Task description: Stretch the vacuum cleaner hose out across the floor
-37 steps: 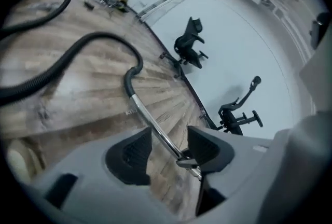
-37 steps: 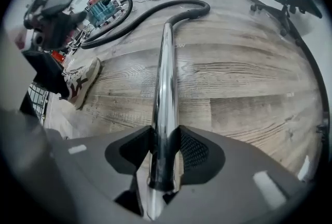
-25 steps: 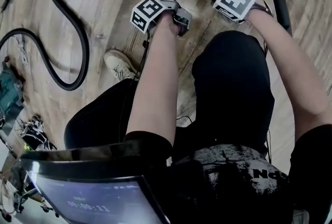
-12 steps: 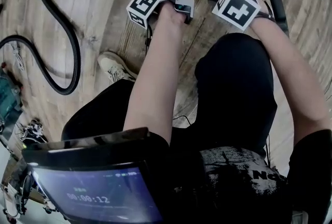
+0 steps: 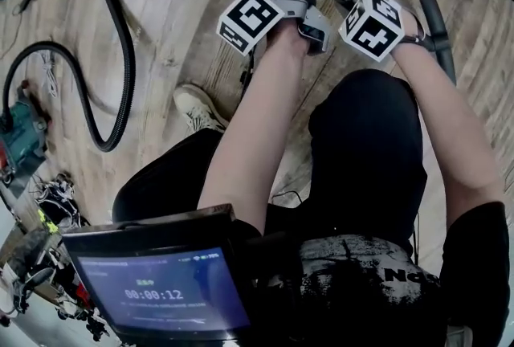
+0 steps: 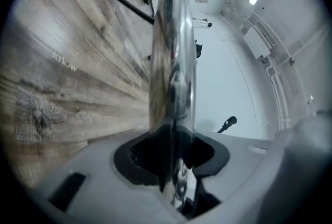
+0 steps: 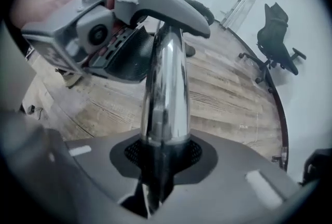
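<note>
My left tool point(image 6: 174, 158) is clamped on the chrome tube point(image 6: 171, 62) of the vacuum cleaner. Its dark pads press the tube from both sides, after its jaws have just been moving in on it. My right tool point(image 7: 163, 158) grips the same tube just beside the left one, nearer the black handle point(image 5: 434, 24). Its jaws have just been closing and now sit tight on the metal. In the head view the tube runs across the top, held off the wooden floor point(image 5: 169, 32) in front of my knees. At its left end it joins the black hose point(image 5: 120, 88). The hose lies in loose bends on the floor to my left, curling toward the teal vacuum body point(image 5: 20, 136) at the picture's edge. My shoe point(image 5: 199, 106) stands between the hose and my legs.
</note>
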{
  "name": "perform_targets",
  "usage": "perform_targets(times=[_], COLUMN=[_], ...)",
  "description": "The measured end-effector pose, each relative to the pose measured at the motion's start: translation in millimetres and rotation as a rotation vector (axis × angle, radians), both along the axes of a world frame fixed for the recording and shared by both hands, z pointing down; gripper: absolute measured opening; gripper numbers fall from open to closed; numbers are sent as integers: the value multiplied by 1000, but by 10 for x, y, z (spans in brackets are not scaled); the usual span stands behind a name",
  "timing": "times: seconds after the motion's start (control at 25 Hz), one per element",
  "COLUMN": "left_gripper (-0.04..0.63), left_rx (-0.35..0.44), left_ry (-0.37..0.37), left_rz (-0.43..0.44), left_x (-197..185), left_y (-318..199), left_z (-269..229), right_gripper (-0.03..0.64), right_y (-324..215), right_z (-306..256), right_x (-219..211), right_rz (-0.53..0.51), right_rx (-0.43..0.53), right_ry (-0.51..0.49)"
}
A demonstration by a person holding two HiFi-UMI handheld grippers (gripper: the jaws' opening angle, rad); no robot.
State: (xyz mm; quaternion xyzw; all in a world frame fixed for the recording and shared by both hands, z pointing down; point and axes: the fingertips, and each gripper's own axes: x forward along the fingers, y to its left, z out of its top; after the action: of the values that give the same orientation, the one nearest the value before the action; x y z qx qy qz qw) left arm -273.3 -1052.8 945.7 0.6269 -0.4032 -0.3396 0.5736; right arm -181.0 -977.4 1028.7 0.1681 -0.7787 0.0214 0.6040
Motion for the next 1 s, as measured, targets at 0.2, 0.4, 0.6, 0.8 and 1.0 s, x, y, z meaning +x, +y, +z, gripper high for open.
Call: perform_targets(times=[0.2, 0.4, 0.6, 0.8, 1.0], left_gripper=[94, 93, 94, 91, 87], left_rx=[19, 69, 117, 116, 99], left_ry=[-49, -50, -82, -115, -158], left_rz=[-138, -81, -27, -4, 1], left_x=[-644, -572, -455, -433, -588], left_y=[-252, -225, -229, -186, -296], left_z=[-127, -259, -385, -376, -367], right_gripper=[98, 104, 75, 72, 72], right_y=[110, 58, -46, 32, -4], right_z=[-115, -109, -62, -66, -59], right_x=[-24, -20, -47, -57, -227], right_rz=[30, 8, -11, -2, 23], right_rx=[-24, 10, 41, 29, -8], right_ry=[-20, 13, 9, 9, 6])
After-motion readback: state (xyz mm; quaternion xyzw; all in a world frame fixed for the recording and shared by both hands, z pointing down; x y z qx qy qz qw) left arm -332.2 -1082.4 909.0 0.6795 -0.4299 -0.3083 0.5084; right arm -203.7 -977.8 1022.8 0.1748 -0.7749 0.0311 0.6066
